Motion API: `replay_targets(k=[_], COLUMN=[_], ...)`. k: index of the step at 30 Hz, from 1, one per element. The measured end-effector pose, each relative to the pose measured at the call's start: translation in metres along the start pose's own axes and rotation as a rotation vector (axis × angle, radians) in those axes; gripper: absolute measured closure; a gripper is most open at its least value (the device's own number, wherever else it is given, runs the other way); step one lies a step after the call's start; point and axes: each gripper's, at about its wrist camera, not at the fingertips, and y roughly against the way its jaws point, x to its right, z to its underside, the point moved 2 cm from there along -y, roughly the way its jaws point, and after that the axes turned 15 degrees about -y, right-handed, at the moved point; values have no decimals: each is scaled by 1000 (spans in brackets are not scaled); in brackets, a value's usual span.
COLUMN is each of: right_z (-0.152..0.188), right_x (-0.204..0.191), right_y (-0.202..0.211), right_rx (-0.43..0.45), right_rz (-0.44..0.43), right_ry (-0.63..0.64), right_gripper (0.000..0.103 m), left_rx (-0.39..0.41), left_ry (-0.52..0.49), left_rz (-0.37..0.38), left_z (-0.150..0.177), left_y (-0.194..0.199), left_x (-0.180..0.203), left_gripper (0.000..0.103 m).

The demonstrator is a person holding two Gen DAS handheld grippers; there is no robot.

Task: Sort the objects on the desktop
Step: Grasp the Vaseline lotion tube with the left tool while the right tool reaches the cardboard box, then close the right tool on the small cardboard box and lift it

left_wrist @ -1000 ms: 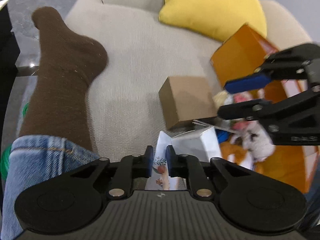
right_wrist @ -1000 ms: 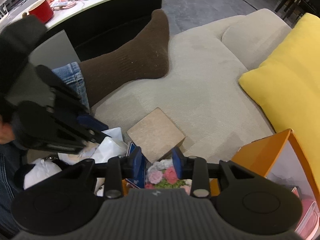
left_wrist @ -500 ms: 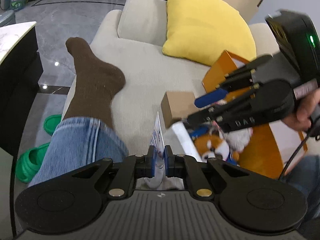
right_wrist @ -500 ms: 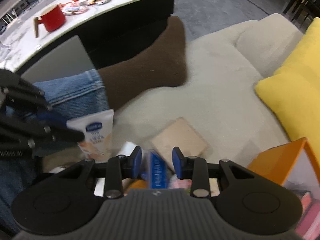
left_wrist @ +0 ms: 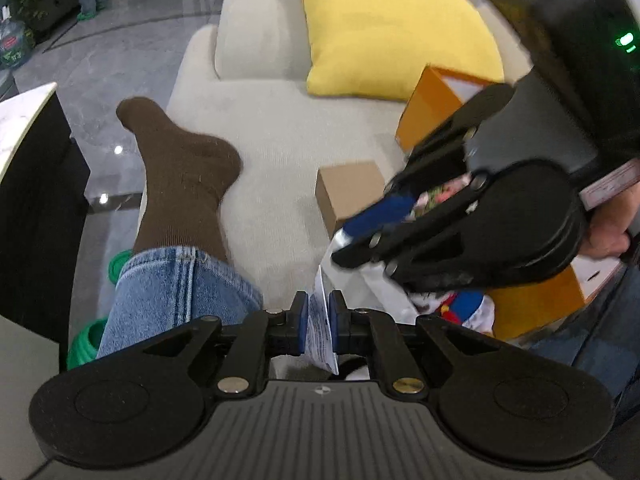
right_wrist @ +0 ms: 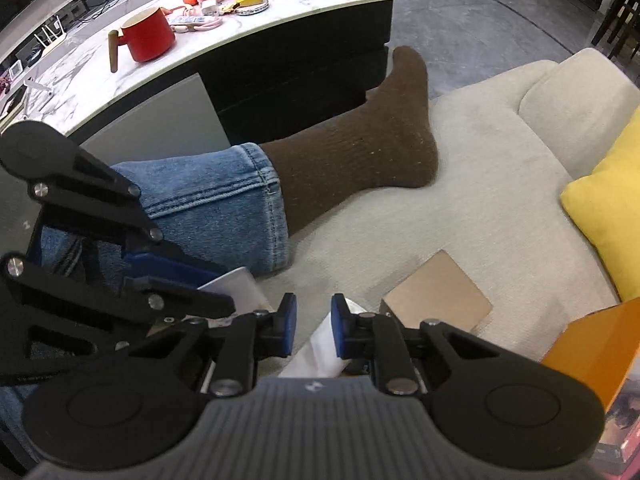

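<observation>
My left gripper (left_wrist: 319, 305) is shut on a thin white printed tube (left_wrist: 321, 330), held edge-on above the beige sofa (left_wrist: 280, 140). In the right wrist view the left gripper (right_wrist: 224, 286) reaches in from the left with the tube (right_wrist: 244, 286). My right gripper (right_wrist: 314, 322) hovers close by over a white bag (right_wrist: 320, 350). Its jaws are closing, with the bag's edge against the right pad (right_wrist: 340, 330) and a gap still showing. In the left wrist view the right gripper (left_wrist: 340, 242) hangs over that bag (left_wrist: 360, 280) and the plush toys (left_wrist: 460, 304).
A brown cardboard box (left_wrist: 348, 188) lies on the seat beside an open orange box (left_wrist: 432, 112). A yellow pillow (left_wrist: 392, 28) leans at the back. A person's leg in jeans and a brown sock (left_wrist: 184, 176) stretches across the sofa. A marble counter (right_wrist: 280, 12) holds a red mug (right_wrist: 146, 38).
My left gripper has risen with the tube in it. The right gripper's jaws have narrowed and it has drawn closer to the left one. The blue packet between its jaws is gone from view.
</observation>
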Motion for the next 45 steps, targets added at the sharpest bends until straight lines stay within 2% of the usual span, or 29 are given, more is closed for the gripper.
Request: replay_targets(k=[3,6,9,16,20,26,32,35,36,37,39,42,45], right_z=[-1,-4,-7,-9,-8,-6,-6,-8,-10,-16,-30,-52,-66], right_x=[8,19,26,21,16,12,9,10,10,13,21,44,59], right_y=[9,13,8,-19,-38,-52,-69,-67,-65,-59,-49,-34,-27], right_rx=[20,21,-22,-116,-123,-128,-130,-133,-135,-130,-122,-116,-113], right_rz=[36,112,155,177,242,293,348,354,348,328,278,209,187], right_ry=[13,70,146,309,397,518,620,615,595,551,436,253,153], right_gripper=[82,75,75,72,58,44,36,37,43,46,61,75,78], left_rx=[-25,-27,-11,75,98,112,113,111,111,112,112,111,130], left_ry=[-2,23,50,107,156,184,197,201,204,208,215,228,236], left_rz=[5,10,-12,-75,-76,-67,-59,-58,-57,-55,-53,-47,-38], left_z=[1,1,-2,-21,-23,-23,-20,-18,-18,-17,-15,-15,-17], left_y=[-4,-6,-4,9,6,-3,-7,-8,-8,-8,-8,-8,-7], left_x=[2,0,-6,-27,-39,-46,-46,-46,-47,-47,-48,-49,-50], left_gripper=[92,93,95,95,95,95,95,95,95,95,95,95,95])
